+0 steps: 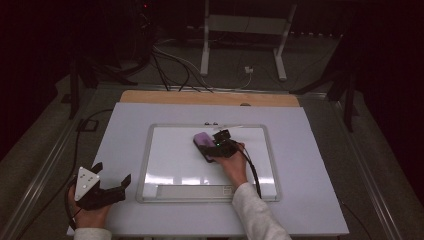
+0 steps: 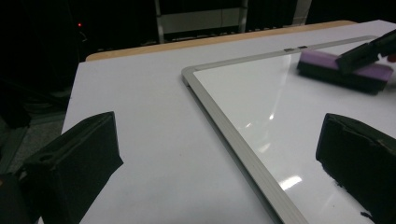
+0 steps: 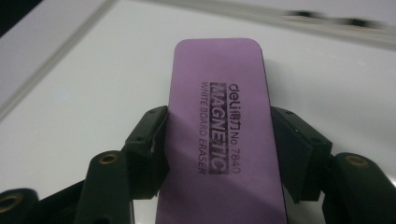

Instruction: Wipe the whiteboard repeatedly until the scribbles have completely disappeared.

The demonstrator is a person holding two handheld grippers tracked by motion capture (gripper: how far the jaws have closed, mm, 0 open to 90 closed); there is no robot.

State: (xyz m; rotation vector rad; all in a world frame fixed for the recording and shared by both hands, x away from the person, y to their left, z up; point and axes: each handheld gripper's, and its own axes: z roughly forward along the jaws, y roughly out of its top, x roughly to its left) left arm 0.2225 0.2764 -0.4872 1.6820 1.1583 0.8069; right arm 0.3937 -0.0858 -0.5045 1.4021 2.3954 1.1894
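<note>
A purple whiteboard eraser [image 1: 204, 142] [image 3: 219, 121] [image 2: 343, 70] lies flat on the whiteboard [image 1: 175, 160] near its upper middle. My right gripper [image 1: 216, 145] [image 3: 217, 140] is shut on the eraser, its black pads pressing both long sides. The board's surface looks clean and glossy. My left gripper [image 1: 111, 175] [image 2: 219, 158] rests open over the white table at the front left, just off the board's left frame [image 2: 233, 135], with nothing between its jaws.
The whiteboard has a silver frame and a tray strip [image 1: 197, 191] along its near edge. It lies on a white table sheet [image 1: 310, 150] over a wooden top [image 1: 150, 96]. Cables [image 1: 170, 65] and a stand's legs [image 1: 205, 50] sit on the floor beyond.
</note>
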